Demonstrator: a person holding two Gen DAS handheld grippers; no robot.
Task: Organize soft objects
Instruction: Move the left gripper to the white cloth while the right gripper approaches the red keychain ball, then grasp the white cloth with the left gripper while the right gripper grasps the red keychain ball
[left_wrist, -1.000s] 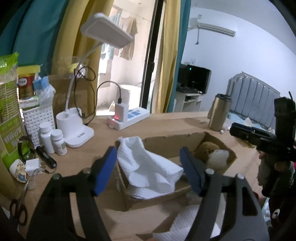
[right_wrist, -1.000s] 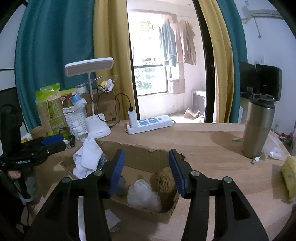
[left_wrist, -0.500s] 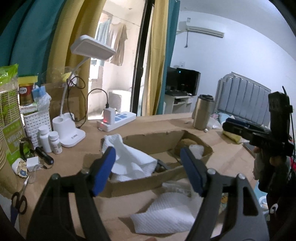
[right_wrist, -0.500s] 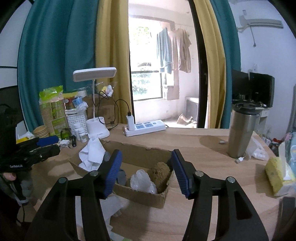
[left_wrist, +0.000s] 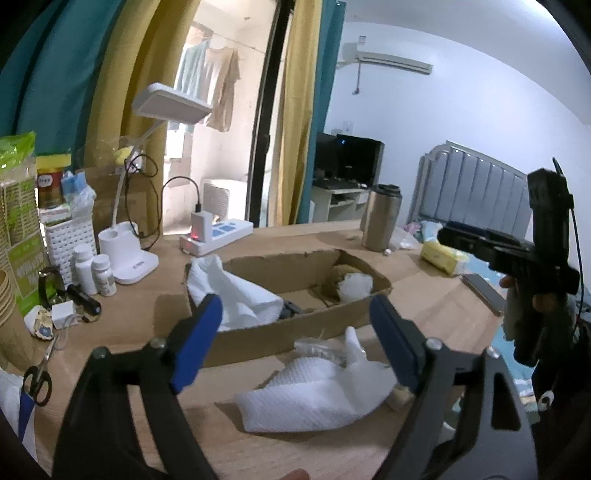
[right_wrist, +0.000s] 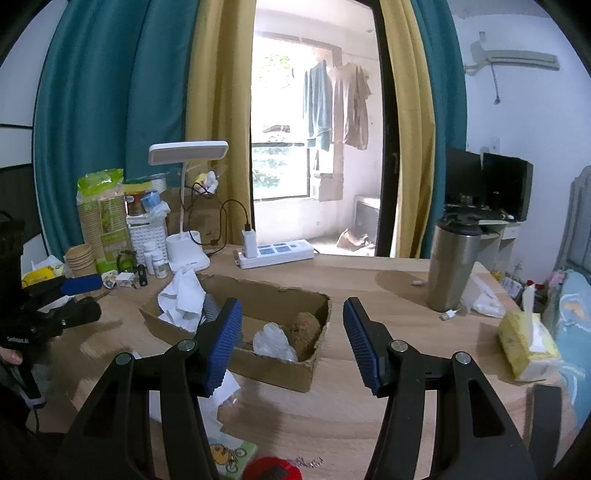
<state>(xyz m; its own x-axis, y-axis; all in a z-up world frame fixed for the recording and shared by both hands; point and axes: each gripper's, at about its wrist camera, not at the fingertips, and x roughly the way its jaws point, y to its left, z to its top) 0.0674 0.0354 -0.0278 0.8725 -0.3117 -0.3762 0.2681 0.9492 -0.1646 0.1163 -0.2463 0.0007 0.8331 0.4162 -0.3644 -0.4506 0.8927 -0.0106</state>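
Observation:
A shallow cardboard box (left_wrist: 280, 334) (right_wrist: 273, 373) sits mid-table. In it lie a crumpled white cloth (left_wrist: 236, 291) (right_wrist: 183, 299), a clear plastic wad (left_wrist: 354, 286) (right_wrist: 273, 341) and a brown fuzzy lump (right_wrist: 304, 332). A second white cloth (left_wrist: 314, 398) lies on the table in front of the box, with clear plastic (left_wrist: 321, 349) on it. My left gripper (left_wrist: 299, 339) is open and empty, above this cloth. My right gripper (right_wrist: 291, 343) is open and empty, held back from the box's right end.
A desk lamp (right_wrist: 186, 206), power strip (right_wrist: 275, 253), pill bottles (left_wrist: 92, 271), a white basket (left_wrist: 68, 240) and scissors (left_wrist: 37, 380) crowd the left and back. A steel tumbler (right_wrist: 452, 267) and a yellow tissue pack (right_wrist: 526, 345) stand right.
Both grippers have pulled back and up from the box, which now looks smaller and farther. The white cloth in front of the box has come into the left wrist view.

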